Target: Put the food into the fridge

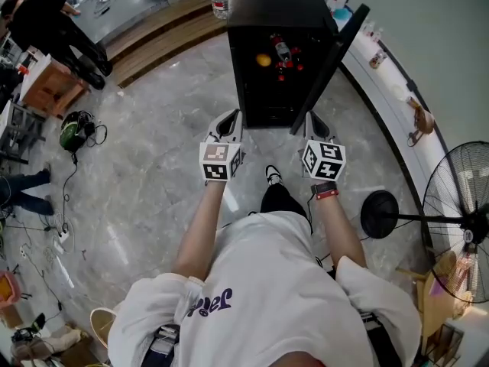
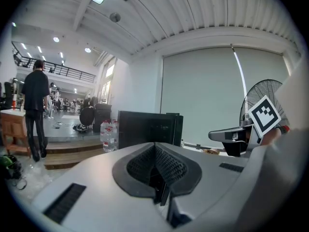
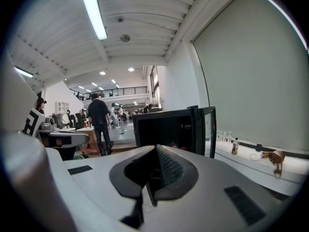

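Both pairs of jaws are pressed together with nothing between them. The left gripper [image 2: 155, 163] and right gripper [image 3: 155, 168] sit side by side before the open black fridge [image 1: 252, 102]. The food lies inside: an orange [image 1: 263, 60], a bottle [image 1: 281, 49] and small red pieces [image 1: 283, 72]. The orange looks light, firm and likely to roll, so pinch it across the middle. The bottle looks slick; take it round the body. Only the head view shows both. The right gripper view shows the swung-open door [image 3: 209, 132], the left only the fridge's dark outside.
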Demonstrator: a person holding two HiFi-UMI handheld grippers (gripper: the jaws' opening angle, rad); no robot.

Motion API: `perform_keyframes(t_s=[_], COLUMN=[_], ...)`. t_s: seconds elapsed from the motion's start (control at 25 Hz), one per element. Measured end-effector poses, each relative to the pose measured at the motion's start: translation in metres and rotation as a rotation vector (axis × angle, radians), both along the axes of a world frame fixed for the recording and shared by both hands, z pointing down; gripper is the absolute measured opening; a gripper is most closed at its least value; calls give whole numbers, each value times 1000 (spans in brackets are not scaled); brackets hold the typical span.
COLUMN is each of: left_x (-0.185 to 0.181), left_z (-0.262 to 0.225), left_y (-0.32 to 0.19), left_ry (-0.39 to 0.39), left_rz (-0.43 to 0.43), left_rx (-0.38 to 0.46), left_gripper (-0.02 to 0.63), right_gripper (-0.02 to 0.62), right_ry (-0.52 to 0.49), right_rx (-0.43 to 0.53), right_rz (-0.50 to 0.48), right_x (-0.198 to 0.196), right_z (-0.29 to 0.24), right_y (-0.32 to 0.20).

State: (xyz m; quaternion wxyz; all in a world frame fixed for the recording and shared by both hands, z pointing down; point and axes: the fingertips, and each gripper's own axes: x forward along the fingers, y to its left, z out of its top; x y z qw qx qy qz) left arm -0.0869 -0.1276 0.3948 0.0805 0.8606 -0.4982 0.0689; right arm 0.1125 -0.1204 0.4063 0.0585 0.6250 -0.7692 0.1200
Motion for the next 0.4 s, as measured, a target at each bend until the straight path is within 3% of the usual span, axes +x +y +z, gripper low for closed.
perform_keyframes(t_s=[0.4], left_x=[6], left_z=[10], left_y=[-8], left_ry=[19], left_rz=[1], left_rx=[-11], left_gripper=[20], right_gripper=[15], right_ry=[18], right_rx=[-17], right_rz=[-27], right_x=[10], right_z=[10], right_y=[-3])
